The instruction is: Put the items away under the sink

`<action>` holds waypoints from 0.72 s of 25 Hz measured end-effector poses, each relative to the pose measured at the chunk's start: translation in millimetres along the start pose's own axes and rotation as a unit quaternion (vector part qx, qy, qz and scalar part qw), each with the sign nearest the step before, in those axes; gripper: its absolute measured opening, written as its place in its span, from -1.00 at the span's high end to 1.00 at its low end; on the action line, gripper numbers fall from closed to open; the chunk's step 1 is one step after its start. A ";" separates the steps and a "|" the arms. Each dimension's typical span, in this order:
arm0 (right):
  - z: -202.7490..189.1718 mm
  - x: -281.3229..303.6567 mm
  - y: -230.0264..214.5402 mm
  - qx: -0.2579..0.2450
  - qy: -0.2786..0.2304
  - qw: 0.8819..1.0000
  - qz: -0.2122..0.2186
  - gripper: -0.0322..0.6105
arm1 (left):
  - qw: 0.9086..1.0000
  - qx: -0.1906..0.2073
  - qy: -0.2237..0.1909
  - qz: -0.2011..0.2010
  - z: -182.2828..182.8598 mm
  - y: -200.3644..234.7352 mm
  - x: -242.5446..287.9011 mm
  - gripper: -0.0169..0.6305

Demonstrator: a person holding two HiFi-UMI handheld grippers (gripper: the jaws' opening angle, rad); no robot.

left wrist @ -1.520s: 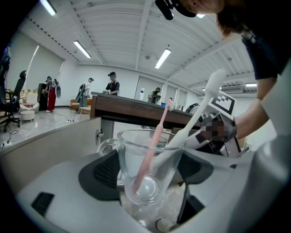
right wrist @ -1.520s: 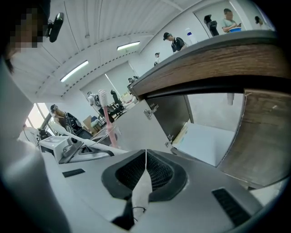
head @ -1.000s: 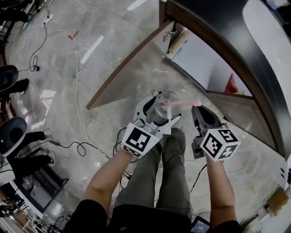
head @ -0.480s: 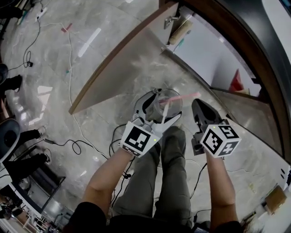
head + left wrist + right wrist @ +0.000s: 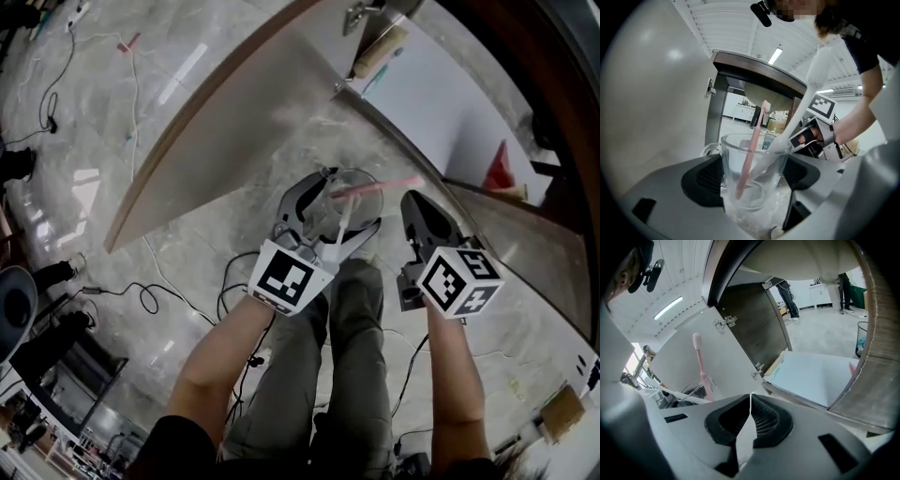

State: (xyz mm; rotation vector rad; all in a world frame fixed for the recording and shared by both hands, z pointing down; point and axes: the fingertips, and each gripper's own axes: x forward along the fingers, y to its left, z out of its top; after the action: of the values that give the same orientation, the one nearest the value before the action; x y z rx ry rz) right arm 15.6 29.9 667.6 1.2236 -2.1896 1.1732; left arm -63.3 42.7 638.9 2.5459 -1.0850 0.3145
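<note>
Marble floor lies below, beside the open cabinet door. My left gripper clamps an upright glass cup. Its pink toothbrush stands head-up, leaning toward my right gripper, which is pressed together and empty.

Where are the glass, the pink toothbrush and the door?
glass [image 5: 754,194], left gripper view, its bottom
pink toothbrush [image 5: 701,365], right gripper view, its handle
door [image 5: 244,122], head view, its flat face
</note>
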 end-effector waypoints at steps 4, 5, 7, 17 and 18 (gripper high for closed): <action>-5.3 12.7 -13.1 0.000 0.000 1.000 -0.004 0.79 | 1.000 0.005 -0.006 -0.003 -9.6 4.8 13.3 -0.24; -7.0 15.9 -16.4 0.000 0.000 1.000 -0.006 0.79 | 1.000 0.009 -0.008 -0.005 -11.6 5.6 16.4 -0.24; -10.4 22.6 -23.5 0.000 0.001 1.000 -0.009 0.79 | 1.000 0.015 -0.009 -0.007 -16.9 6.9 22.6 -0.24; -24.1 60.5 -54.9 0.005 -0.004 1.000 -0.015 0.79 | 1.000 0.012 -0.004 -0.005 -54.5 20.8 53.2 -0.24; -25.1 63.8 -57.9 0.003 -0.004 1.000 -0.015 0.79 | 1.000 0.013 -0.003 -0.006 -57.4 22.1 57.0 -0.24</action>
State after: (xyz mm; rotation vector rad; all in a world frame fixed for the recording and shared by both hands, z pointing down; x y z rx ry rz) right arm 26.4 0.9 751.9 1.2615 -2.1680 1.1670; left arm -44.2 14.6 715.6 2.5781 -1.0744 0.3195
